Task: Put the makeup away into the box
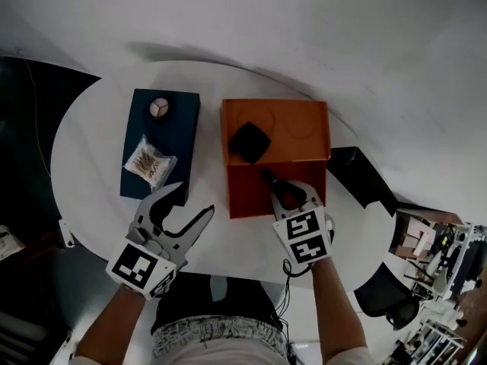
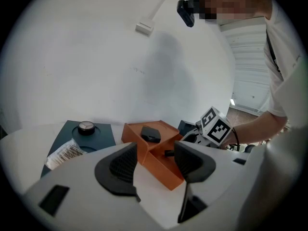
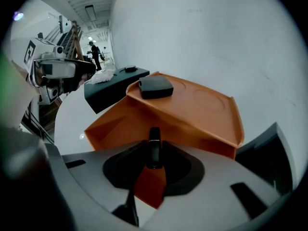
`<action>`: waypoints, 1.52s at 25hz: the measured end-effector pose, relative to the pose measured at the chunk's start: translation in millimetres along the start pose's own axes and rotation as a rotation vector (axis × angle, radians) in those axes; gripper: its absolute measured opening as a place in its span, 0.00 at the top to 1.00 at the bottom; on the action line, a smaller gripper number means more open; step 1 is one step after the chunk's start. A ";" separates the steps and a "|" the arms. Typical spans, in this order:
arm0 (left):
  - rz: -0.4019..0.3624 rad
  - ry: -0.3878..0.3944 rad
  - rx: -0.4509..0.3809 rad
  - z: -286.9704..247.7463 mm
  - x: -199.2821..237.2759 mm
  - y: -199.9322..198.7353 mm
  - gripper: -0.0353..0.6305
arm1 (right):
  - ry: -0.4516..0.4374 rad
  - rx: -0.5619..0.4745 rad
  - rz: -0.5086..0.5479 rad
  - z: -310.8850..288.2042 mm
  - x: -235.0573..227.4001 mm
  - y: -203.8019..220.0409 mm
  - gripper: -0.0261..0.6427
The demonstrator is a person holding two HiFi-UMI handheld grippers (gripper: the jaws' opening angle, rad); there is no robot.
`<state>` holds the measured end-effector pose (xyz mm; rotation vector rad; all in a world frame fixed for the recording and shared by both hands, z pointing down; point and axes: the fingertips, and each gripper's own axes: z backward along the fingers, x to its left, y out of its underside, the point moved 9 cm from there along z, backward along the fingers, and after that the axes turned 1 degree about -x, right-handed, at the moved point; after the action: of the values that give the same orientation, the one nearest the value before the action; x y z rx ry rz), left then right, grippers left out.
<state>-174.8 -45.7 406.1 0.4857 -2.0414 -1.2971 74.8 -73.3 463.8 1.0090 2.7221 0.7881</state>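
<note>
An orange box [image 1: 304, 128] stands mid-table, with a raised shelf at the back and a lower compartment in front. On the shelf lies a black square compact [image 1: 249, 141]. My right gripper [image 1: 275, 185] is shut on a slim black makeup tube [image 3: 154, 150] and tilts steeply down over the lower compartment [image 3: 115, 124]. My left gripper [image 1: 194, 201] stands open with nothing between its fingers, just left of the box's front corner. From the left gripper view, the box [image 2: 163, 172] and compact [image 2: 150, 134] lie straight ahead of the left gripper [image 2: 155, 162].
A dark blue tray [image 1: 181, 120] left of the box carries a round capped jar [image 1: 158, 107] and a clear packet of cotton swabs [image 1: 148, 162]. A black lid-like piece [image 1: 361, 175] lies right of the box. The white round table's edge [image 1: 91, 242] runs close to my hands.
</note>
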 end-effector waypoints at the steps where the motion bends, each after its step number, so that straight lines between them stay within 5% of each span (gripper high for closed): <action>1: 0.002 -0.001 -0.002 -1.0 1.6 -1.0 0.56 | -0.010 0.023 0.008 -2.4 -0.6 -0.7 0.81; 14: 0.010 0.029 -0.003 -19.6 4.9 -11.9 0.56 | -0.066 0.201 0.052 -20.9 -1.7 -1.0 0.80; 24: 0.008 0.029 0.012 -18.2 10.6 -11.1 0.56 | -0.057 0.230 0.041 -28.3 -4.2 0.7 0.80; 38: -0.030 0.013 0.003 -10.8 4.8 -18.2 0.56 | -0.047 0.071 -0.030 0.1 -7.2 -6.2 0.77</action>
<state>-171.3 -63.7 394.5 0.5263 -2.0327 -1.3059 76.8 -81.8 460.2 0.9845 2.7358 0.6585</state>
